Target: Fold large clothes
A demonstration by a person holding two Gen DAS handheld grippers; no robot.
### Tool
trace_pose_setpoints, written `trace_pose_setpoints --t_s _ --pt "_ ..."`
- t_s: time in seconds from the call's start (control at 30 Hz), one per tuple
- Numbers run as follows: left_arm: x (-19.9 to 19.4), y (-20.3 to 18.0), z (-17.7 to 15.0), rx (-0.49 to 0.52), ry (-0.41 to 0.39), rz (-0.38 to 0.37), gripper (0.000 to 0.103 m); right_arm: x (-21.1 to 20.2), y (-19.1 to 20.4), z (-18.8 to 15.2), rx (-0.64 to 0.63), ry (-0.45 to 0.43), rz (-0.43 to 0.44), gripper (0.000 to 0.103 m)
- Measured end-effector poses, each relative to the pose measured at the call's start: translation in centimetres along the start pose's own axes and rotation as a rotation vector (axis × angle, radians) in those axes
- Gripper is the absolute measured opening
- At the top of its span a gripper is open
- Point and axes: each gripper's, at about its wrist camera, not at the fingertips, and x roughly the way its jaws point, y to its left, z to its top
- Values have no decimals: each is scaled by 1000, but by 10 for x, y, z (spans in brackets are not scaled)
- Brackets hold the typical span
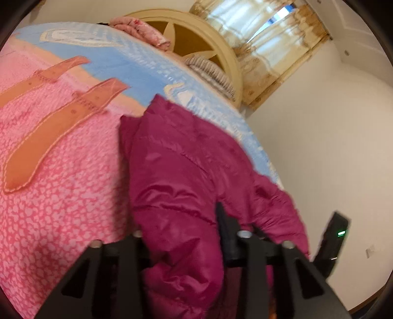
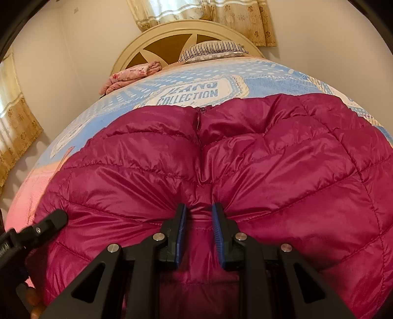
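Observation:
A magenta quilted puffer jacket (image 2: 245, 152) lies spread on the bed, its zipper running up the middle. My right gripper (image 2: 198, 211) is shut on a bunched fold of the jacket near its lower edge. In the left wrist view the jacket (image 1: 186, 166) drapes over my left gripper (image 1: 181, 235), whose jaws are closed on a thick fold of it; the left finger is hidden by fabric. The left gripper also shows at the jacket's left edge in the right wrist view (image 2: 49, 220).
The bed has a pink and blue printed cover (image 2: 191, 90). A folded pink blanket (image 2: 130, 76) and a striped pillow (image 2: 213, 50) lie by the cream headboard (image 2: 172, 36). Curtains (image 2: 203, 14) hang behind. The right gripper's body (image 1: 331, 240) shows off the bed's edge.

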Motion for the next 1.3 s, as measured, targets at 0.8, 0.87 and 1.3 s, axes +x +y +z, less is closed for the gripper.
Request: trace_pose_setpoints --t_s 0.8,0.87,1.3 --pt "-94 -120 5 555 -94 16 17 -26 60 -29 280 278 637 19" --pt "-81 -128 -5 597 -73 22 17 -47 30 -23 315 209 631 19" --pt "13 -169 -117 918 125 145 17 -123 -139 -43 490 -53 353 19"
